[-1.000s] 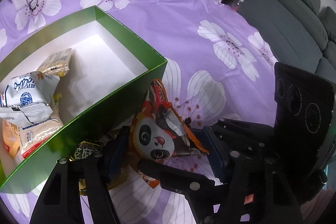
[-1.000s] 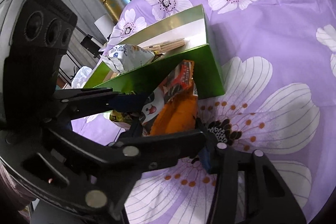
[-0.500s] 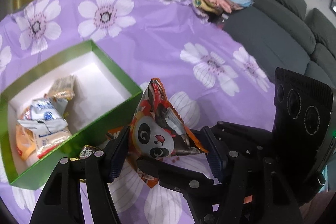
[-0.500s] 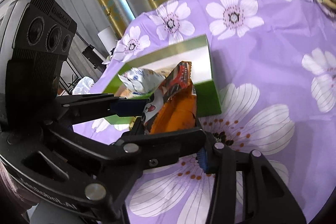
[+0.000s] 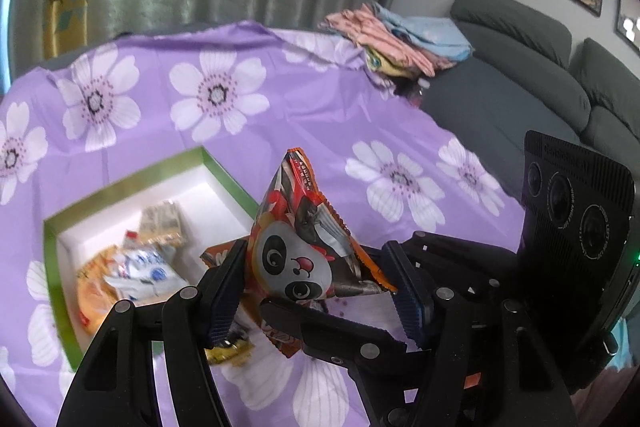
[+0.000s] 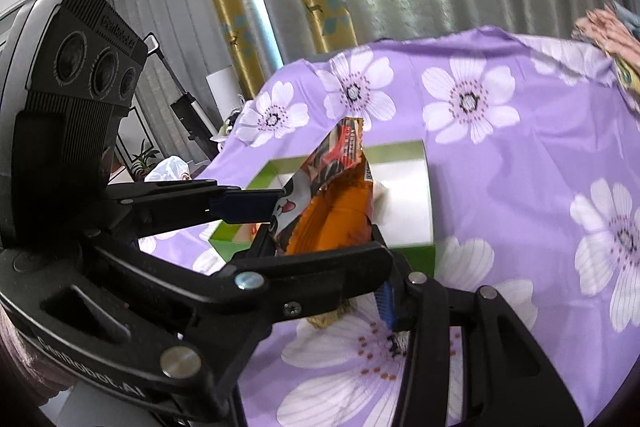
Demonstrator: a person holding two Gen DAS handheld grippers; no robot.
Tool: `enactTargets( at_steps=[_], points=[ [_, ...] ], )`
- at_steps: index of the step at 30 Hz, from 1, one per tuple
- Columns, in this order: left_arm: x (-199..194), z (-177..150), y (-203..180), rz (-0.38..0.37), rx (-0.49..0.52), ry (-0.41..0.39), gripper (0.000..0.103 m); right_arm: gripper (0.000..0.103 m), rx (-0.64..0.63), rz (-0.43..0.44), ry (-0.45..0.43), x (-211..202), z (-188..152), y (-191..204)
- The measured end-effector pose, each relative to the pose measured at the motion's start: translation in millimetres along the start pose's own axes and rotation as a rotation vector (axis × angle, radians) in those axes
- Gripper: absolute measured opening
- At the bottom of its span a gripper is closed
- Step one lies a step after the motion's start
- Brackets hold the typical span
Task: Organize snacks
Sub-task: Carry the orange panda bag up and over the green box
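Note:
A panda snack bag (image 5: 296,259), with orange wrapping at its back (image 6: 332,223), hangs in the air in front of the green box (image 5: 224,171). My left gripper (image 5: 314,251) is shut on it, one pad on each side of the panda face. My right gripper (image 6: 380,279) reaches in from the right and is shut on the same bag lower down; its pads are mostly hidden by its own finger. In the right wrist view the box (image 6: 400,149) lies behind the bag. Several snack packets (image 5: 136,267) lie in the box's near end.
A purple flowered cloth (image 5: 320,99) covers the surface. A yellow packet (image 5: 230,351) lies on it below the bag, outside the box. Folded clothes (image 5: 396,43) sit at the far edge beside a grey sofa (image 5: 500,99). Curtains hang behind.
Both grippers have risen together with the panda bag, lifting it off the cloth. The box and cloth now sit lower and look smaller, and the curtains and wall have come into view.

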State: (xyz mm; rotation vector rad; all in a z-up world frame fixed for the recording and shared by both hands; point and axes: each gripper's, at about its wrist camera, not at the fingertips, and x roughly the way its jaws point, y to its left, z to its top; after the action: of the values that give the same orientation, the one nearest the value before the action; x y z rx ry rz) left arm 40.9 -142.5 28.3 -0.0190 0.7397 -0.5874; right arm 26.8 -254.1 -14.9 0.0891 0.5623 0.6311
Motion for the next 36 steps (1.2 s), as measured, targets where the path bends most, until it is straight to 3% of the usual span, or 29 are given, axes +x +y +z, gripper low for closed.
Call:
enactTargets(
  at_steps=[16, 36],
  points=[
    [-27.1, 53.6, 32.9, 0.002, -0.037, -0.111, 0.067, 0.046, -0.122, 0.001, -0.062, 16.9, 76.2, 13.5],
    [22.0, 37.1, 67.3, -0.066, -0.156, -0.027, 0.067, 0.046, -0.080, -0.025, 0.024, 57.8, 58.9, -4.8]
  ],
)
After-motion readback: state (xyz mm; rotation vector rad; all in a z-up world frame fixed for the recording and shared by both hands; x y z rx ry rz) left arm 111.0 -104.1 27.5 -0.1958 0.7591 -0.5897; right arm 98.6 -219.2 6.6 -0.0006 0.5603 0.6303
